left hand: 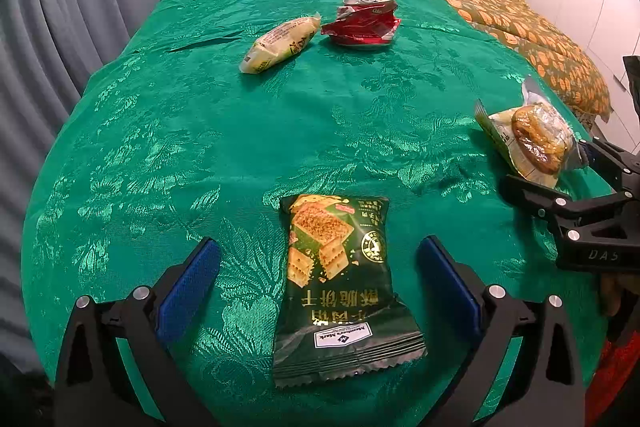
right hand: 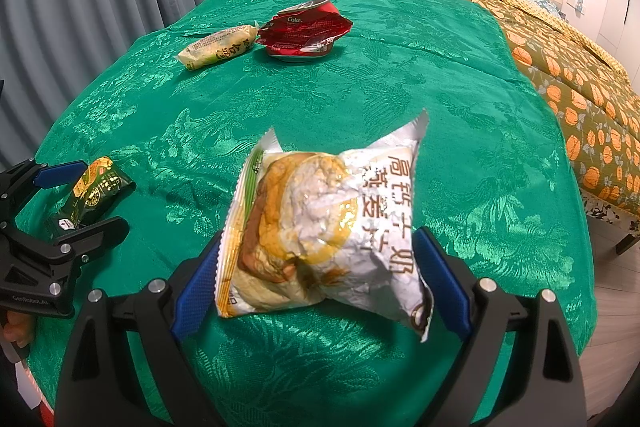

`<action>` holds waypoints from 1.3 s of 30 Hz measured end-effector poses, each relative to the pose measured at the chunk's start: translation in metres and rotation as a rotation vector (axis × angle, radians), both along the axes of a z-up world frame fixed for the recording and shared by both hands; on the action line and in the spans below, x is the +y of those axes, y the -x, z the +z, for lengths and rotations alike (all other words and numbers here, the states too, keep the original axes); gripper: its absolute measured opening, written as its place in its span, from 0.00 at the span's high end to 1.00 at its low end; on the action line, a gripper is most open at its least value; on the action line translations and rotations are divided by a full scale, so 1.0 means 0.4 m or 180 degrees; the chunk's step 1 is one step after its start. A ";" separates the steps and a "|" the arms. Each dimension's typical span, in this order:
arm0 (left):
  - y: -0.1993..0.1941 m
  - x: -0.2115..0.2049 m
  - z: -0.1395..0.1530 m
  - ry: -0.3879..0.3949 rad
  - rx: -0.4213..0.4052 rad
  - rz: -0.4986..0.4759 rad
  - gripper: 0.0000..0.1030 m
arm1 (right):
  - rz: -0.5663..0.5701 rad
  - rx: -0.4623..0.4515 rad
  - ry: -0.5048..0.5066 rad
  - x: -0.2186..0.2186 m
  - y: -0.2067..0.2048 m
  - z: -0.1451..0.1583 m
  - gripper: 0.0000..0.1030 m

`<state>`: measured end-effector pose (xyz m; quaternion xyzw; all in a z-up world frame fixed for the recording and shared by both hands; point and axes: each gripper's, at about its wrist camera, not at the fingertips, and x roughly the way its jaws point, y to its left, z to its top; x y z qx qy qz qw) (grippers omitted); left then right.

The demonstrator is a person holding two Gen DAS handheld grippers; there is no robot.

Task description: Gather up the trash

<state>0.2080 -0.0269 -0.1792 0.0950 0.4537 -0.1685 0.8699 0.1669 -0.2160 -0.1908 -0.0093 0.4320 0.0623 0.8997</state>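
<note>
Collection not begun: my left hand-held gripper (left hand: 320, 279) and right hand-held gripper (right hand: 320, 275) gape over cracker packet (left hand: 340, 287) and bun wrapper (right hand: 320, 231); can (left hand: 366, 21) remains.

Dark green cracker packet (left hand: 340, 283) flat, silver bread wrapper (right hand: 324, 227), crushed red can (left hand: 366, 21), yellow packet (left hand: 280, 45)

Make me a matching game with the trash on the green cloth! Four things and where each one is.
Things:
1. dark green cracker packet
2. bread bag
3. crushed red can
4. pale yellow snack packet

Places:
A. far side, just left of the can
B. between the open left tongs
C. far side, standing up, squashed
D. between the open right tongs

Pairs: 1-B, 2-D, 3-C, 4-A
</note>
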 end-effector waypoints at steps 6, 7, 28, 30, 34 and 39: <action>0.000 0.000 0.000 0.0000 0.0000 0.0000 0.04 | 0.0000 0.0000 -0.0002 0.000 0.000 -0.001 0.14; 0.000 0.000 0.000 0.0000 -0.0001 0.0001 0.05 | 0.0000 0.0000 -0.0001 -0.001 0.000 -0.001 0.14; 0.017 -0.004 0.017 0.0109 0.0093 -0.0211 0.14 | 0.0033 0.0243 0.0110 0.012 -0.018 0.059 0.12; 0.014 -0.002 0.019 0.0071 0.0083 -0.0148 0.23 | 0.0002 0.0257 0.0190 0.014 -0.032 0.053 0.13; 0.022 -0.008 0.027 -0.0017 0.0038 -0.0142 0.58 | 0.0000 0.0222 0.0215 0.011 -0.023 0.066 0.43; 0.046 -0.024 0.041 0.0035 -0.0008 -0.0164 0.68 | 0.0011 0.0086 0.0070 -0.015 0.032 0.109 0.48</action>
